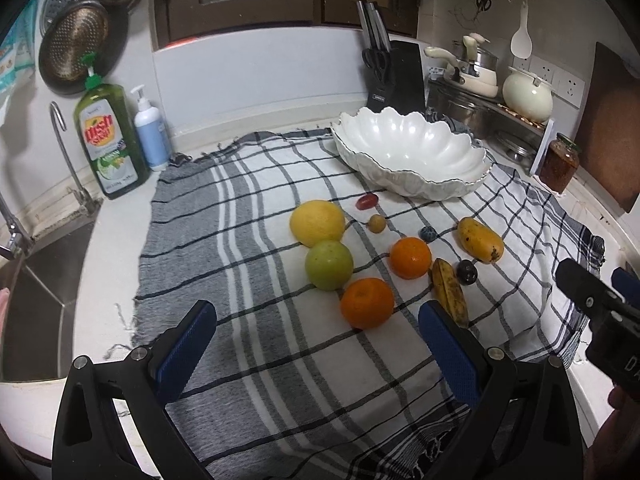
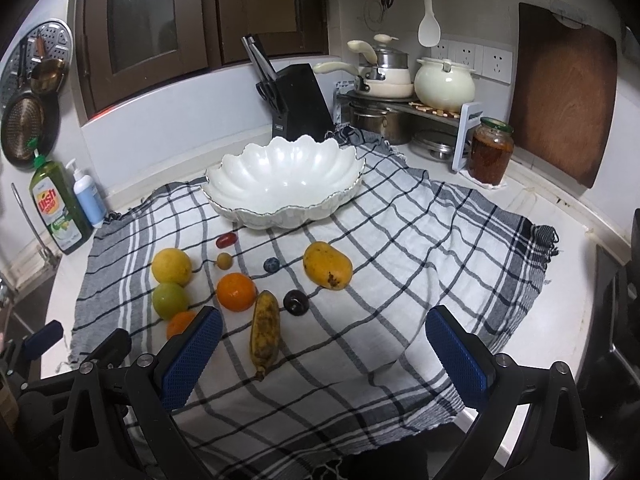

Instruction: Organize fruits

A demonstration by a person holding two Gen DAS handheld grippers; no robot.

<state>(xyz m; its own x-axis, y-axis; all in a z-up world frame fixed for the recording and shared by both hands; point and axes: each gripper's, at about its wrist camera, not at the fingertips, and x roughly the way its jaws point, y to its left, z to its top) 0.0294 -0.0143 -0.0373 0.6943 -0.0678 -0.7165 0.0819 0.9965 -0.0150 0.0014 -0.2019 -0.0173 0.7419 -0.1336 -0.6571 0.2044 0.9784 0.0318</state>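
Observation:
Several fruits lie on a checked cloth (image 1: 256, 264): a yellow lemon (image 1: 317, 223), a green apple (image 1: 329, 265), two oranges (image 1: 367, 303) (image 1: 410, 258), a spotted banana (image 2: 264, 330), a mango (image 2: 327, 265), a dark plum (image 2: 296, 302), a blueberry (image 2: 271, 265), a red grape (image 2: 226, 240) and a small tan fruit (image 2: 224, 260). An empty white scalloped bowl (image 2: 284, 182) stands behind them. My left gripper (image 1: 316, 320) is open and empty, just short of the near orange. My right gripper (image 2: 324, 332) is open and empty, near the banana.
A sink (image 1: 36, 304) and tap lie at the left, with a green dish soap bottle (image 1: 110, 142) and a pump bottle (image 1: 150, 136). A knife block (image 2: 298, 100), pots on a rack (image 2: 420, 92), a jar (image 2: 490, 152) and a cutting board (image 2: 564, 92) stand at the back right.

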